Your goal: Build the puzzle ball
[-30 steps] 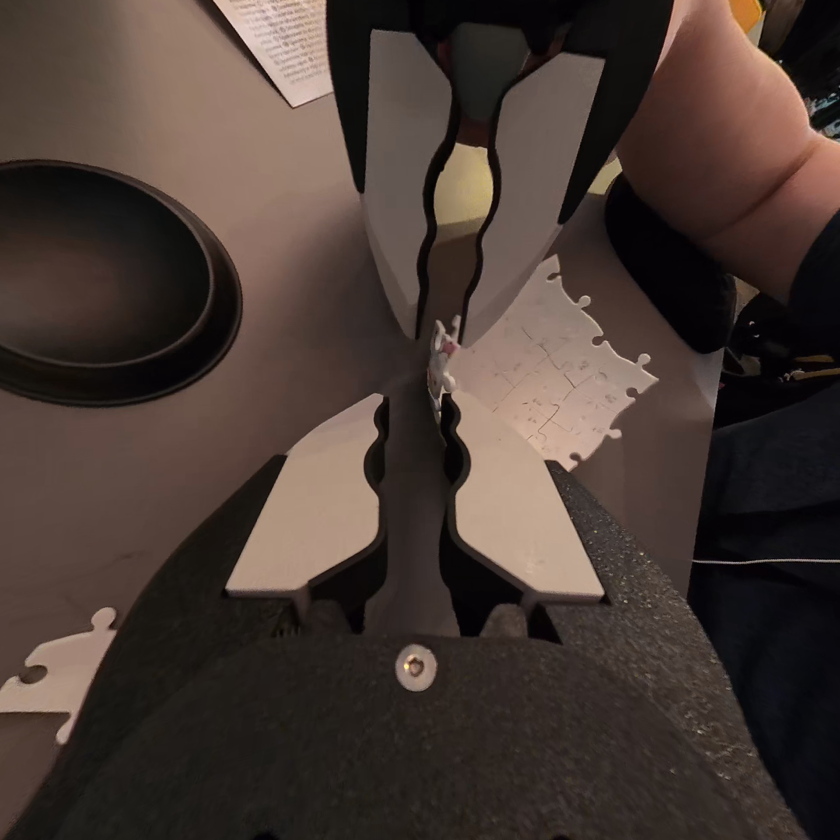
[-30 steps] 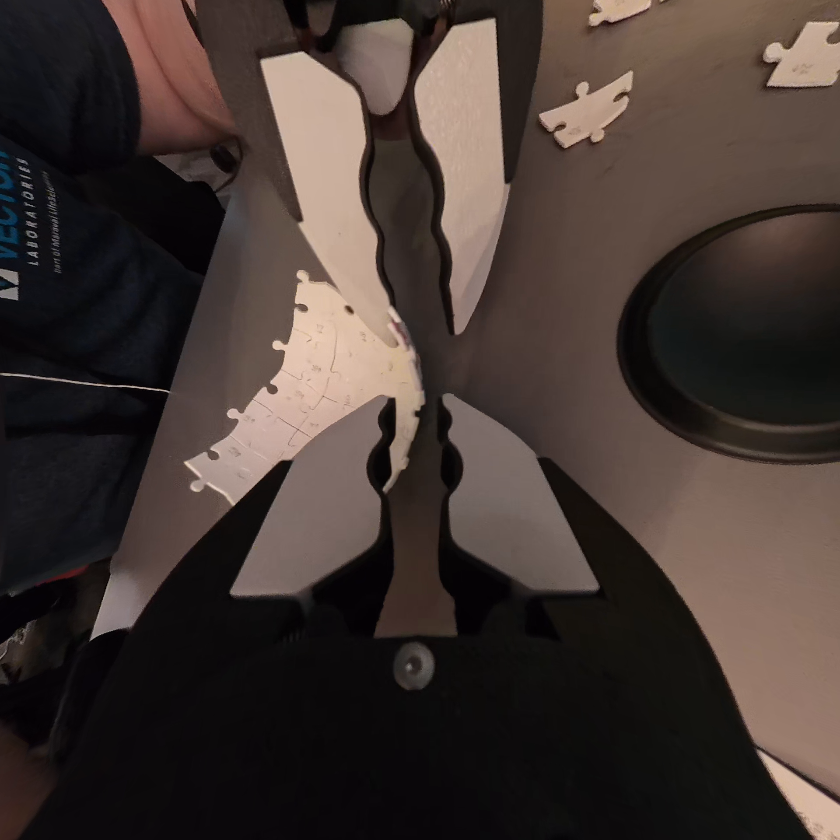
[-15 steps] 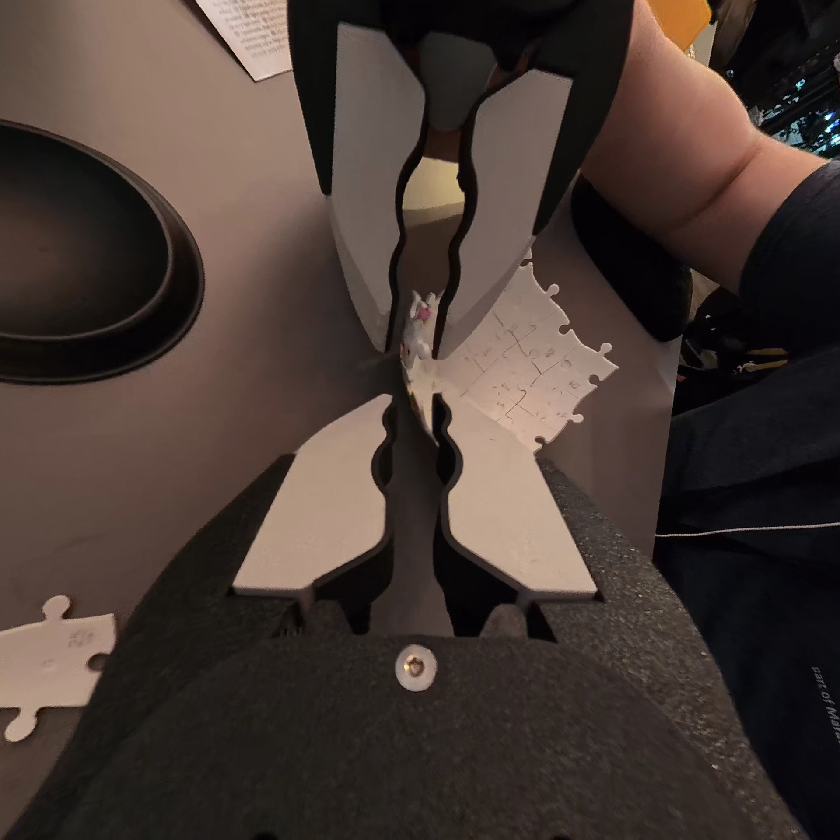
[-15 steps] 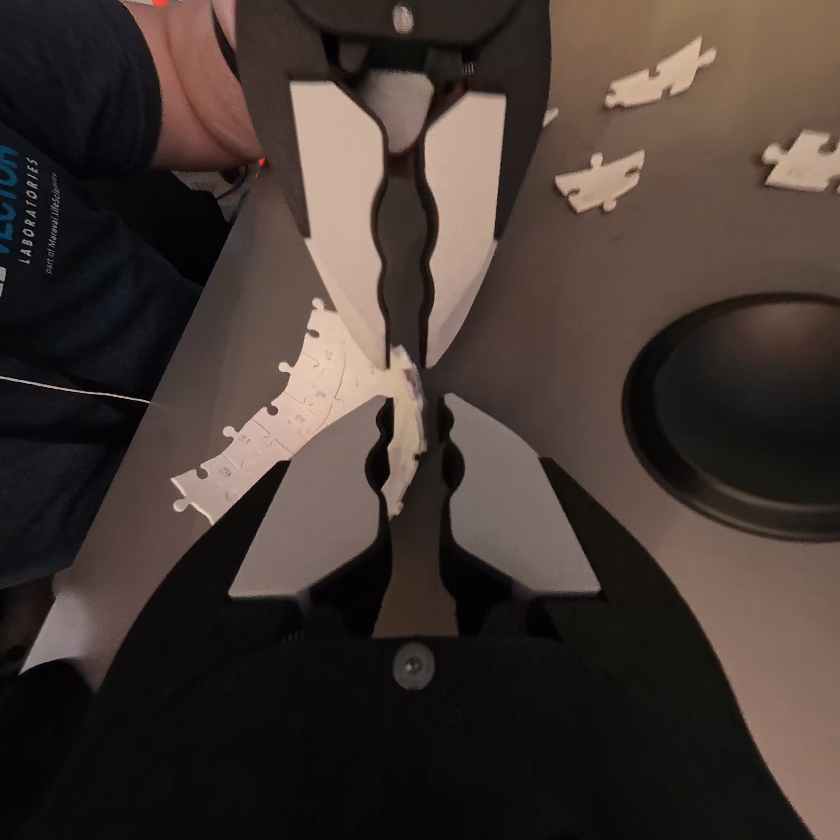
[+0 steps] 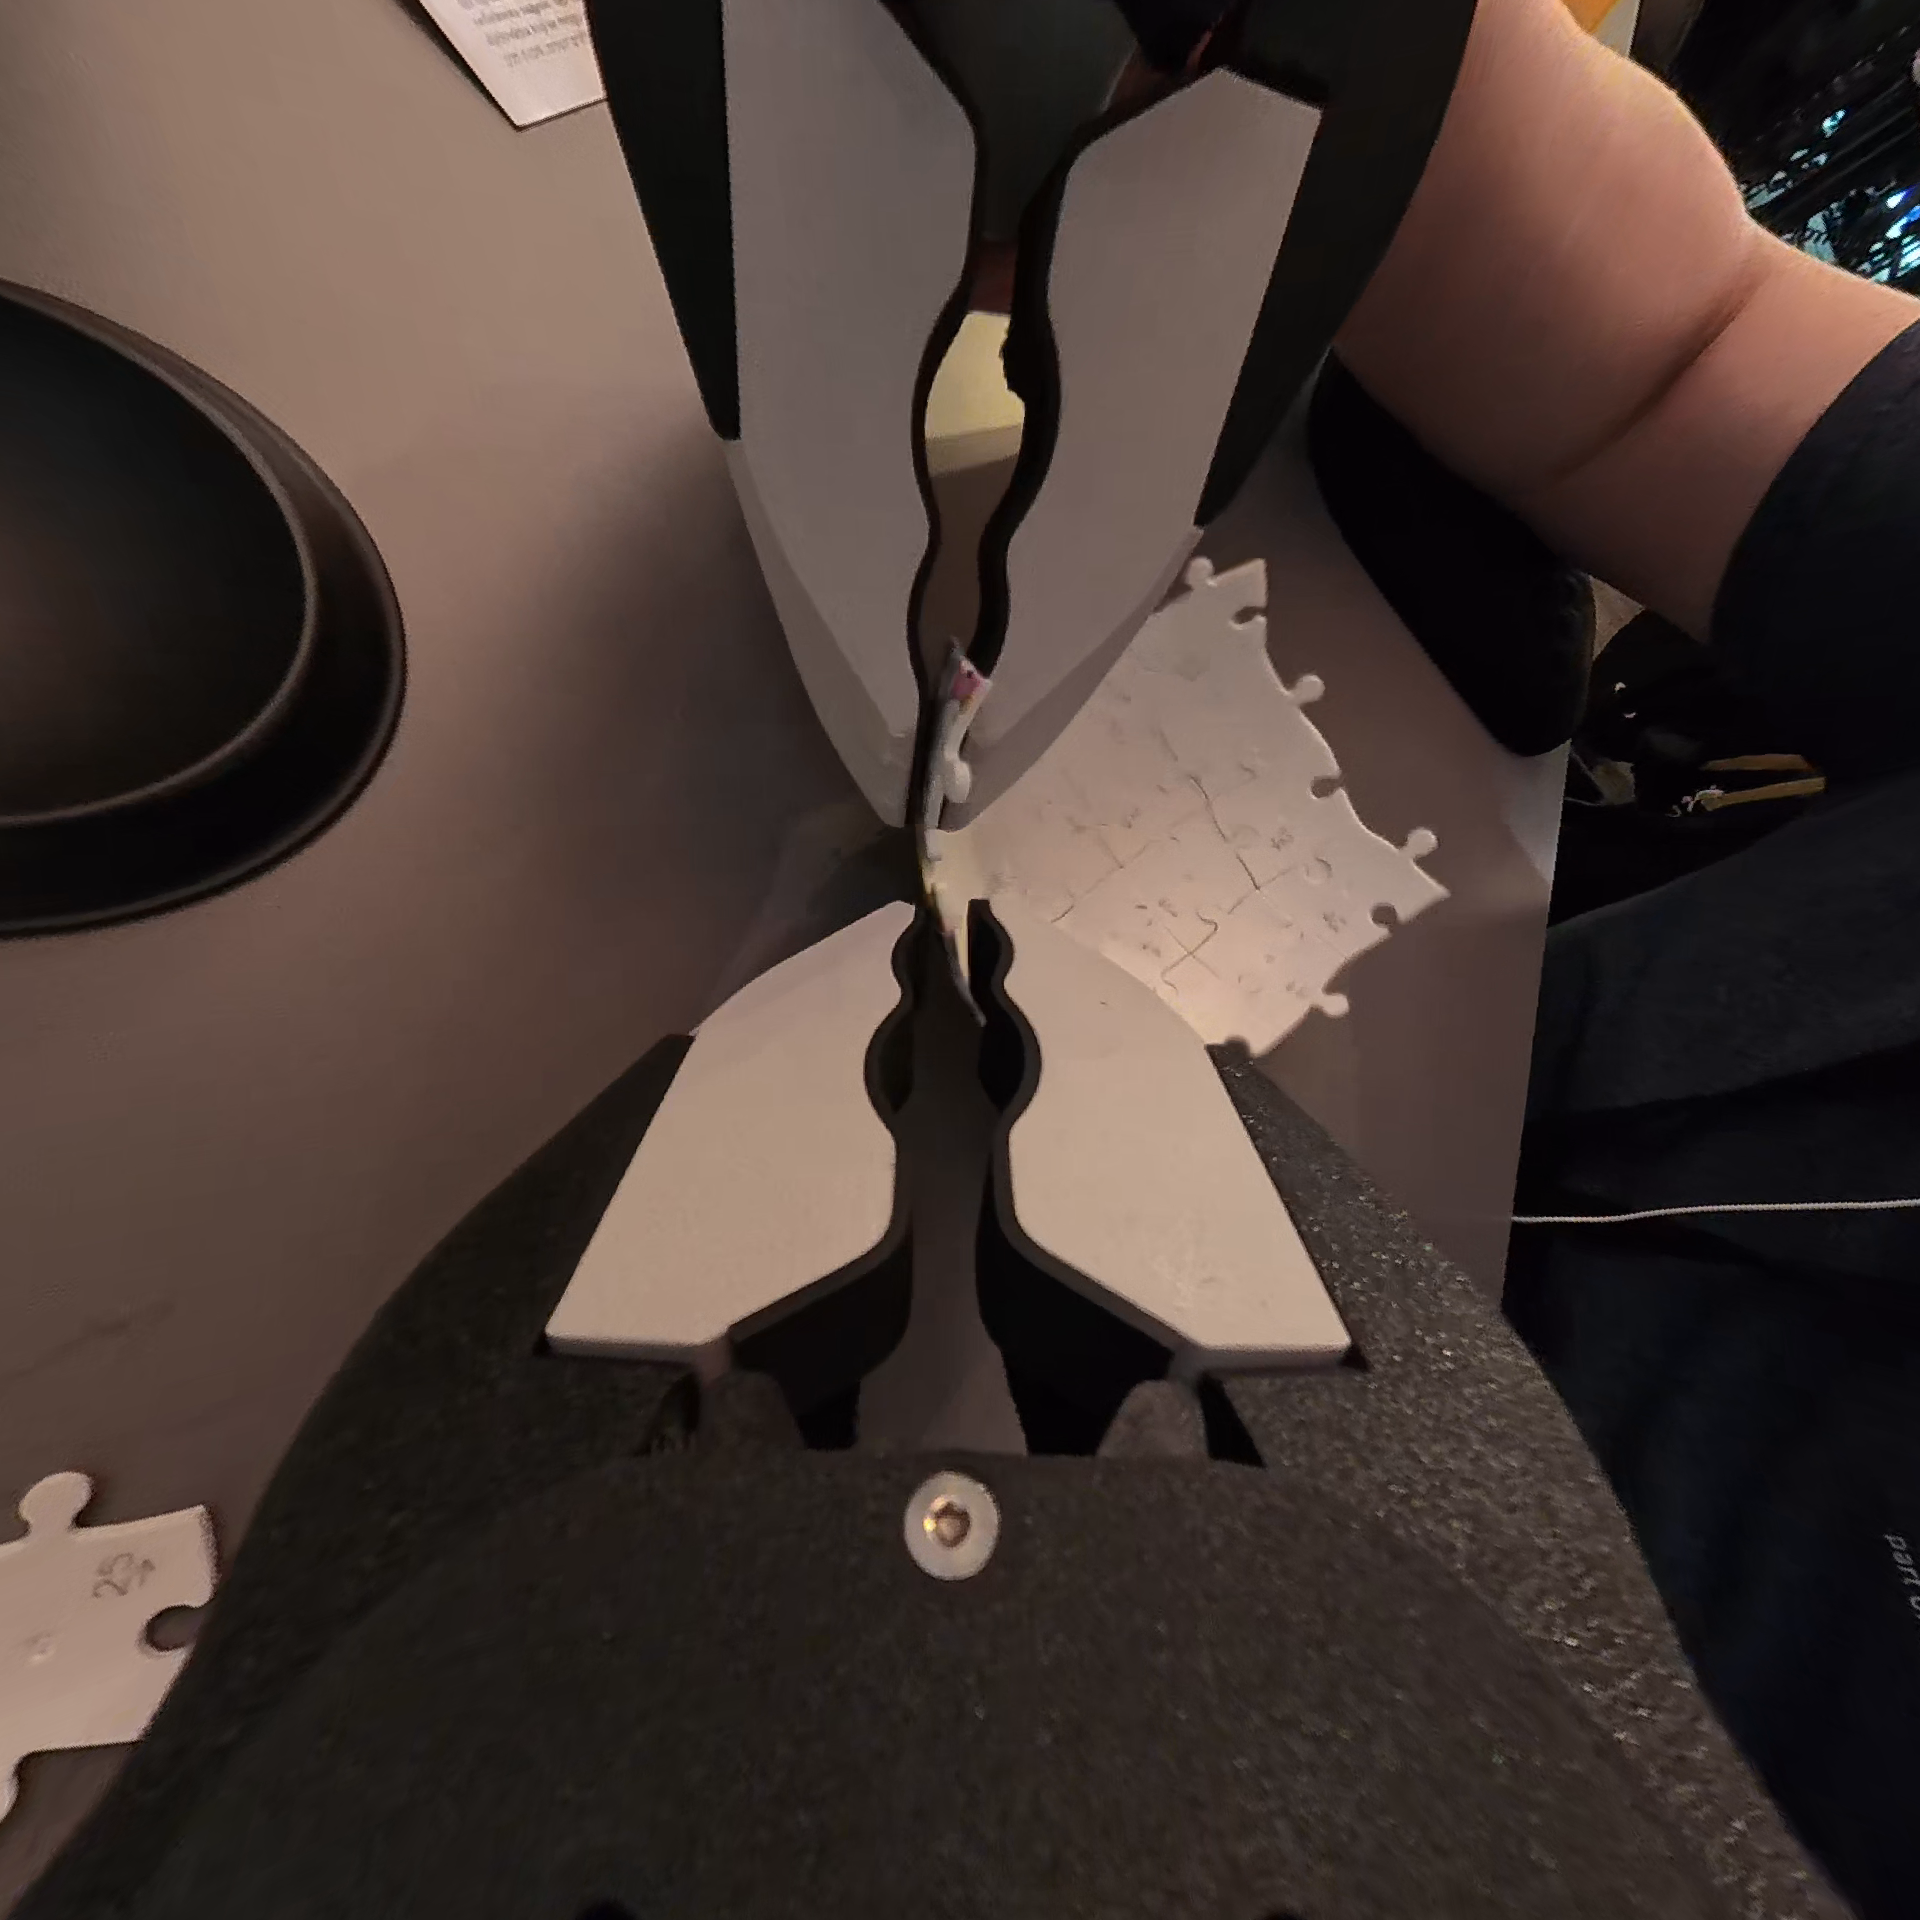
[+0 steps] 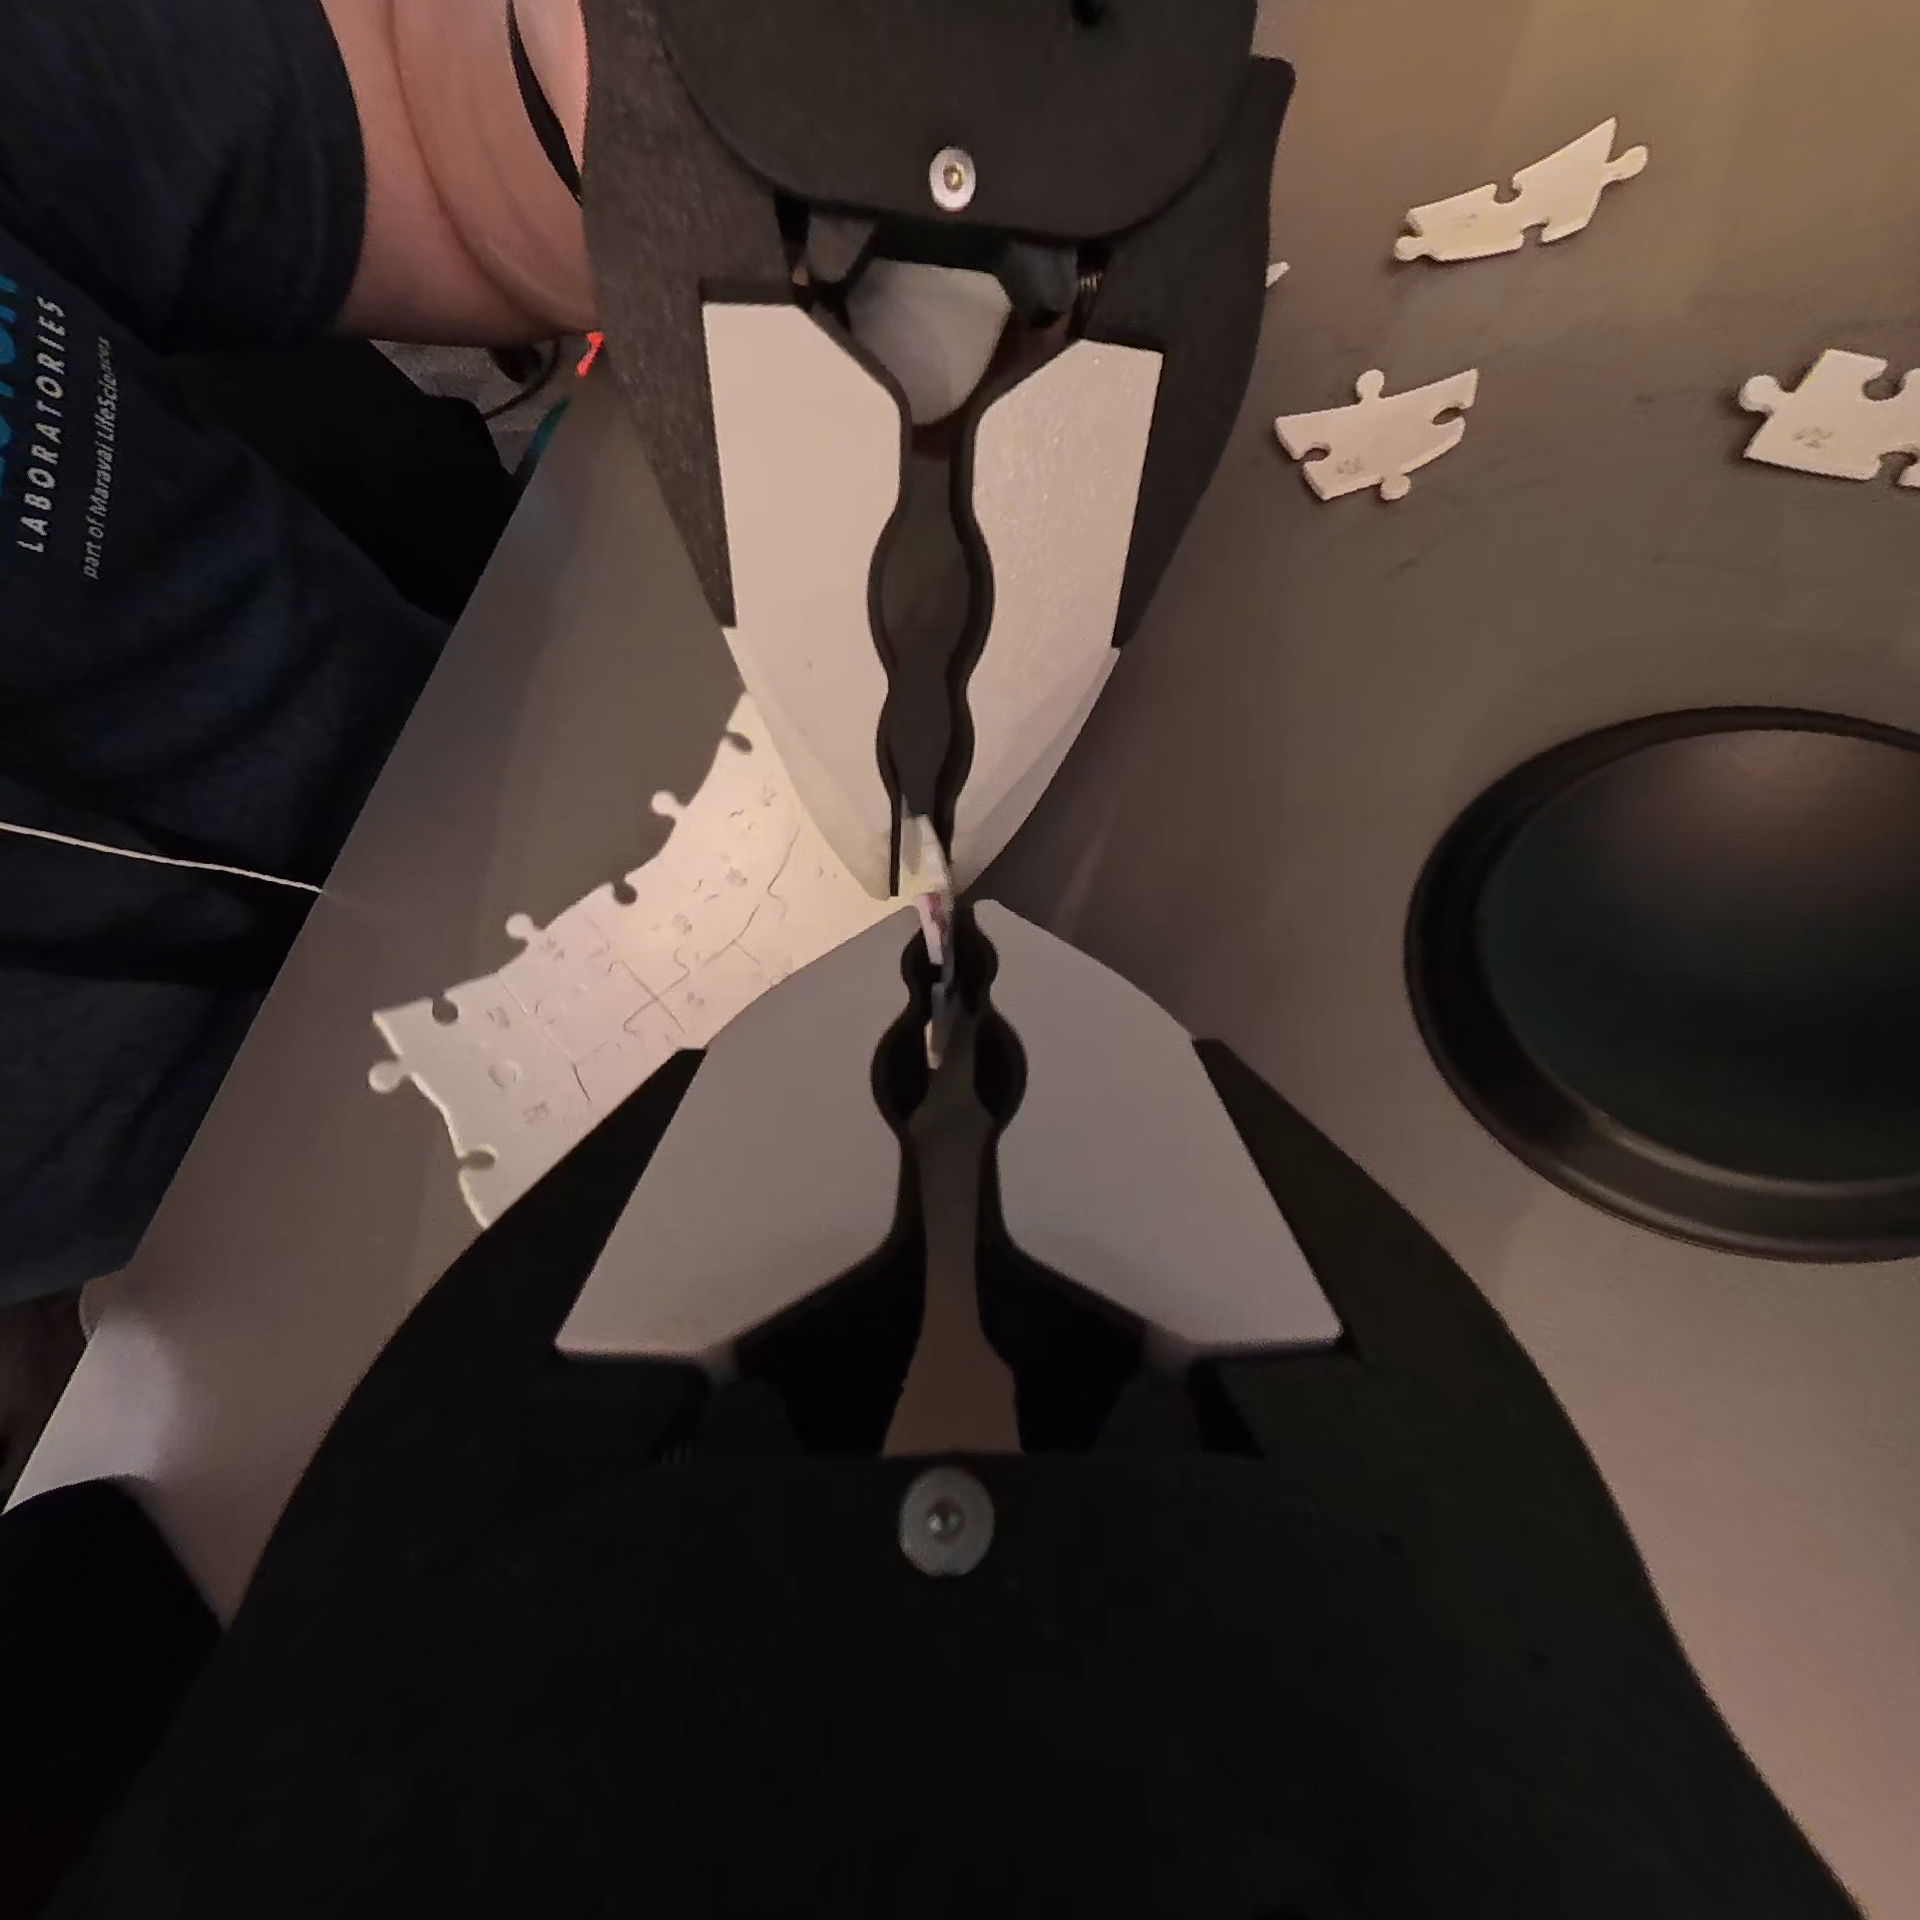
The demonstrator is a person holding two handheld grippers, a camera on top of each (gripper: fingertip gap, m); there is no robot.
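Note:
My left gripper (image 5: 940, 916) is shut on the edge of a white curved section of joined puzzle pieces (image 5: 1195, 831), held above the grey table (image 5: 520, 520). My right gripper (image 5: 940, 800) comes in from the top of the left wrist view, shut on a single puzzle piece (image 5: 958, 717) seen edge-on with a pink mark. The two grippers meet tip to tip and the piece touches the section's edge. In the right wrist view, my right gripper (image 6: 943, 914) holds the piece (image 6: 940, 935), my left gripper (image 6: 920, 868) faces it, and the section (image 6: 623, 987) fans out to the left.
A black round dish (image 5: 208, 675) (image 6: 1662, 987) sits on the table beside the grippers. Loose white pieces (image 6: 1371, 436) (image 6: 1517, 208) (image 6: 1839, 416) (image 5: 83, 1621) lie on the table. A printed sheet (image 5: 509, 52) lies at the far edge. The person's arm (image 5: 1610, 312) and the table edge (image 5: 1538, 935) are close by. The grippers are tip to tip, or close to it.
The two grippers have moved closer, tip to tip. Both jaws look narrower. The single piece has turned edge-on and now meets the section's edge.

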